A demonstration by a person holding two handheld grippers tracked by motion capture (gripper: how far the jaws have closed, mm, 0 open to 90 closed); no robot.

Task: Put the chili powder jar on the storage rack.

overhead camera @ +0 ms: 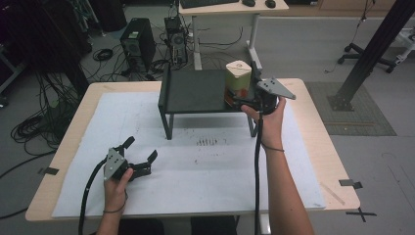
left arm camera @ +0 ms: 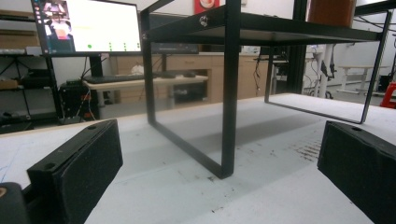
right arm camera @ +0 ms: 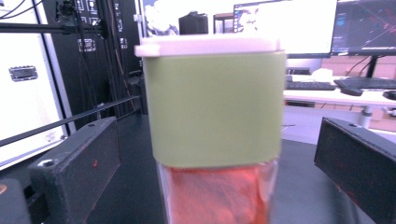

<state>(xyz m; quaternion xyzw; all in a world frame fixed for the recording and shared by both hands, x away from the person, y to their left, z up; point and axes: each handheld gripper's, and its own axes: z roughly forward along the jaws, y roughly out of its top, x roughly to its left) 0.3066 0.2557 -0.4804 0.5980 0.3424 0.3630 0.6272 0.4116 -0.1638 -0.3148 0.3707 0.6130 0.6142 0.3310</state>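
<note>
A jar (overhead camera: 238, 74) with a white lid, green label and reddish contents stands upright on the right end of a black metal shelf (overhead camera: 195, 90). My right gripper (overhead camera: 243, 96) is level with it at the shelf's right end. In the right gripper view the jar (right arm camera: 215, 107) stands between the two black jaws of the right gripper (right arm camera: 217, 156) with a gap on each side, so the gripper is open. My left gripper (overhead camera: 142, 149) rests low on the table at front left, open and empty. Its own view looks from the left gripper (left arm camera: 219, 156) at the shelf's front leg (left arm camera: 231, 93).
White paper (overhead camera: 161, 196) covers the wooden table (overhead camera: 318, 147), with dark specks (overhead camera: 206, 142) in front of the shelf. Beyond the far edge are computer towers (overhead camera: 138, 44), cables and a desk (overhead camera: 230, 10). A black post (overhead camera: 374, 46) rises at the right.
</note>
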